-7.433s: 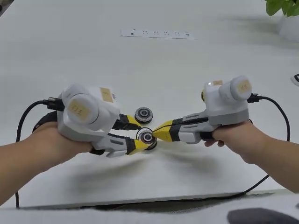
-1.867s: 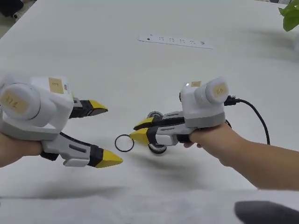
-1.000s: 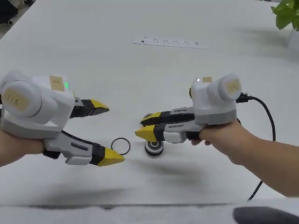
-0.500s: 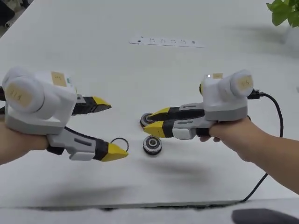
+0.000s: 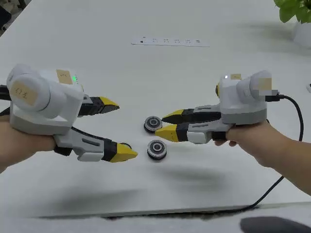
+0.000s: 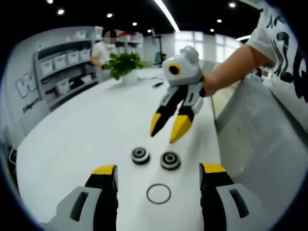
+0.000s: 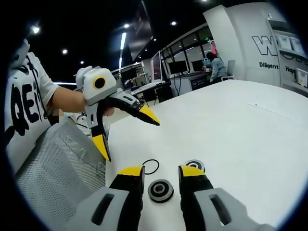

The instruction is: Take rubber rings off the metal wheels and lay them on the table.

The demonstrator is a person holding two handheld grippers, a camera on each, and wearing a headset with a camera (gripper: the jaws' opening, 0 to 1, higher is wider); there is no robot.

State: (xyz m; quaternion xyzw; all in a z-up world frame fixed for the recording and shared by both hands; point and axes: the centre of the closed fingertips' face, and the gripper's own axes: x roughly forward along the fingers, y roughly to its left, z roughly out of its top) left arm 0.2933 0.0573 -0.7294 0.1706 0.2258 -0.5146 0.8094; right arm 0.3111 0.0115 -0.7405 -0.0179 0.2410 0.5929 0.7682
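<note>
Two small metal wheels lie on the white table, one farther (image 5: 152, 124) and one nearer (image 5: 157, 149). The left gripper view shows the wheels (image 6: 140, 155) (image 6: 170, 160) beyond a loose black rubber ring (image 6: 159, 193). That ring (image 5: 124, 145) lies flat on the table, partly hidden behind my left gripper's lower jaw. My left gripper (image 5: 119, 128) hovers left of the wheels, wide open and empty. My right gripper (image 5: 167, 124) hangs just right of the wheels, open a little, holding nothing. From the right gripper view (image 7: 161, 172) a wheel (image 7: 160, 190) sits between its jaws' lines, with the ring (image 7: 150, 166) behind.
A white power strip (image 5: 170, 41) lies far back on the table. A potted plant (image 5: 291, 7) stands at the back right. The right gripper's black cable (image 5: 272, 184) trails over the front edge. A grey mesh chair (image 7: 53, 163) stands beside the table.
The rubber ring came off the nearer wheel and lies on the table. My right gripper rose off that wheel and drew back right. The left gripper opened wide and stayed left.
</note>
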